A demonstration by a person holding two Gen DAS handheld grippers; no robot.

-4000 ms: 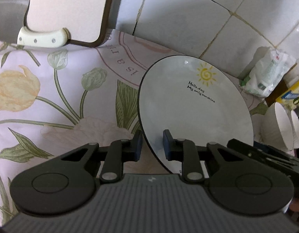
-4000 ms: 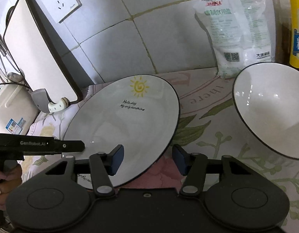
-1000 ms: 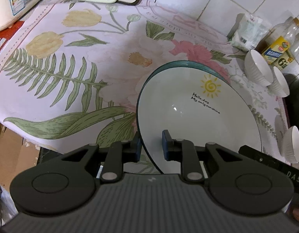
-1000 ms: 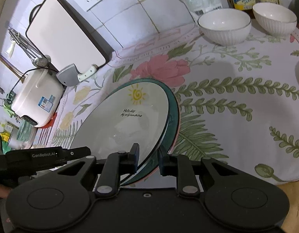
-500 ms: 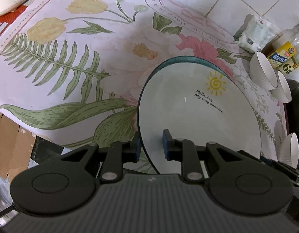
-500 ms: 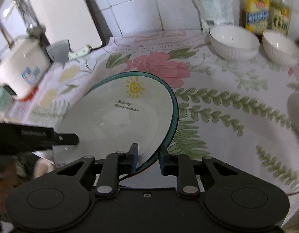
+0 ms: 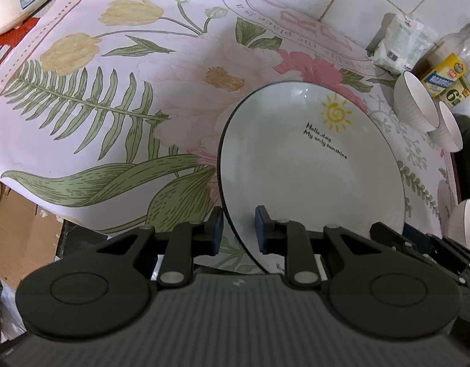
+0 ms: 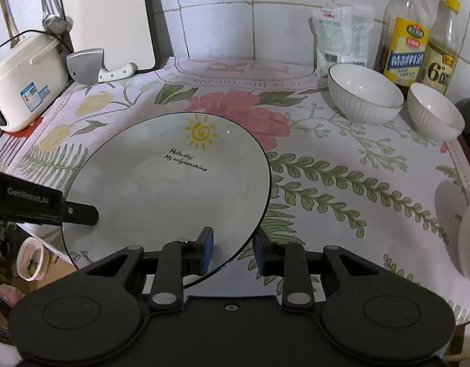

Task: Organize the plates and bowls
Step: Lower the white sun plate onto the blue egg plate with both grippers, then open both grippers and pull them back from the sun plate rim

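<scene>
Over the near edge of the floral tablecloth, both grippers straddle the rim of one white sun-print plate. Left gripper: blue pads either side of the rim with small gaps showing, so probably released, though contact is hard to judge. Right gripper: jaws parted, a clear gap beside the rim. Two ribbed white bowls stand near the back wall, beside the oil bottles. Cleaver lies far left.
</scene>
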